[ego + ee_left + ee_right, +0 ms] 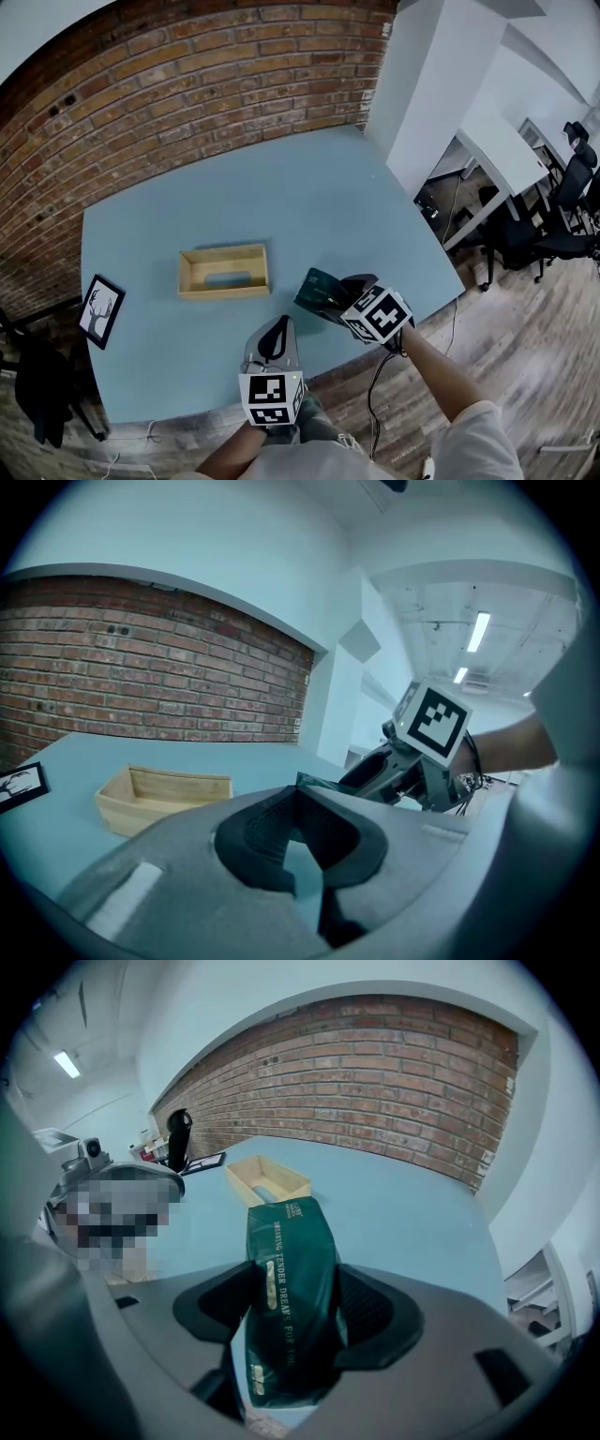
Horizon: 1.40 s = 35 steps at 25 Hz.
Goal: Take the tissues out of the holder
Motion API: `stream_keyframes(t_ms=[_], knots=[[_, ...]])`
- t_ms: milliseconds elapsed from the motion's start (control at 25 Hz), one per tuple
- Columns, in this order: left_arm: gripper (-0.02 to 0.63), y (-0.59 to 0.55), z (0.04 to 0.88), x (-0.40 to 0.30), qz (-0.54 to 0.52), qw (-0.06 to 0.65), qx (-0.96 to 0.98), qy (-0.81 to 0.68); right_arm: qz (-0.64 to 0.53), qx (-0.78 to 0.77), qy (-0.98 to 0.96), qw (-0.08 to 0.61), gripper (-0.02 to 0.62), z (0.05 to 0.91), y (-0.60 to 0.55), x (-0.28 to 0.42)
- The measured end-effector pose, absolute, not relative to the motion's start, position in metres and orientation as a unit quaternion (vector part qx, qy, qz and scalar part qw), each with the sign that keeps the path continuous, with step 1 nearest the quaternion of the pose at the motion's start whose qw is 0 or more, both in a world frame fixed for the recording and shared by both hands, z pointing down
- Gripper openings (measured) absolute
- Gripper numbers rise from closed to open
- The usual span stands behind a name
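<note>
Between jaws of right gripper: dark green tissue pack, clamped by both pads, over near edge of light blue table; left gripper beside it, jaw tips together, empty; wooden holder ahead of left gripper, well apart from pack; framed picture far left of left gripper, at table edge; brick wall beyond table; white pillar, office chairs, wood floor right of right gripper.
</note>
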<state>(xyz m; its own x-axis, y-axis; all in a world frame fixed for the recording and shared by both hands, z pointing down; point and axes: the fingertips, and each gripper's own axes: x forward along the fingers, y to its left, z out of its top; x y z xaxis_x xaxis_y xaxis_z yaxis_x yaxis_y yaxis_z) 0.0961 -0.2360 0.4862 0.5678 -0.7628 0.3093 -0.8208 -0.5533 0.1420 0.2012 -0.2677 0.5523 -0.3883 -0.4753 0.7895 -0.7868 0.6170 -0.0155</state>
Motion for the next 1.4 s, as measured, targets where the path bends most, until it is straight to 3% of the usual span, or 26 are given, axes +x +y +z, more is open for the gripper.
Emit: stream_keyframes(t_ms=[1400], knots=[[-0.003,-0.254,0.531,0.089,0.131,0.176,0.854,-0.472,0.218,0.349,-0.807,0.423,0.288,0.609,-0.275,0.185]])
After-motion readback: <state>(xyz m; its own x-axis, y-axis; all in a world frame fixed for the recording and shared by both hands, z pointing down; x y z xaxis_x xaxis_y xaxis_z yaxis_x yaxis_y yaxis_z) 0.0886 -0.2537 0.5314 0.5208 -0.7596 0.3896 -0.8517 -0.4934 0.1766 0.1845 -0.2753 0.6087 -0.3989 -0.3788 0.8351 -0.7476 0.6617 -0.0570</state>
